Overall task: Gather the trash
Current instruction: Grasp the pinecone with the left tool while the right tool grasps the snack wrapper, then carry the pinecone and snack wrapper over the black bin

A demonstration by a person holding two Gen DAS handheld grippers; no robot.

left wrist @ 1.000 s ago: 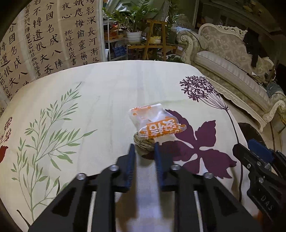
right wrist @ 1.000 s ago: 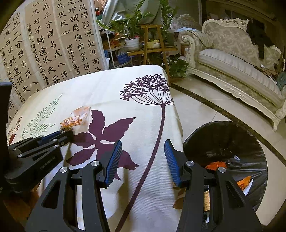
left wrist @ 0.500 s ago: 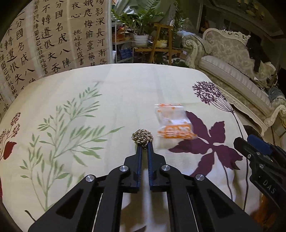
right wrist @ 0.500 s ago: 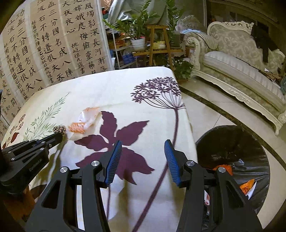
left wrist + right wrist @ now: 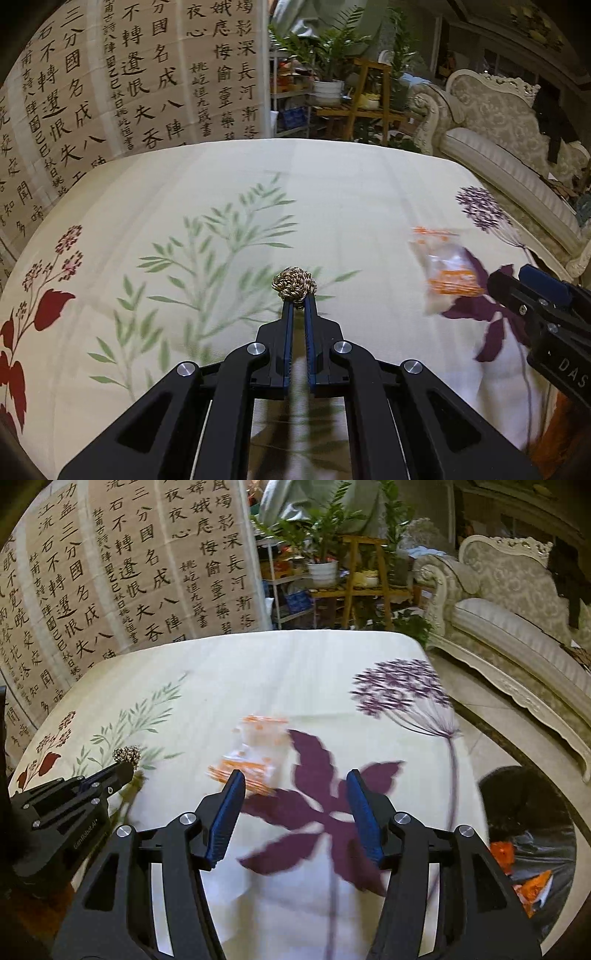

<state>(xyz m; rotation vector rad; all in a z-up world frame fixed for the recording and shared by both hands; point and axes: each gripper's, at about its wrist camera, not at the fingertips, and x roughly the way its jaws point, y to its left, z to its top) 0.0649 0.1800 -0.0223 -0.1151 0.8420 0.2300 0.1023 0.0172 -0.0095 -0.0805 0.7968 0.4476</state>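
Pinching a small brown-and-gold wad at its tips, the left gripper holds it above the floral tablecloth. An orange-and-clear wrapper lies just ahead of the right gripper, whose jaws, having just widened, stand apart and empty; a black trash bag sits beside the table.
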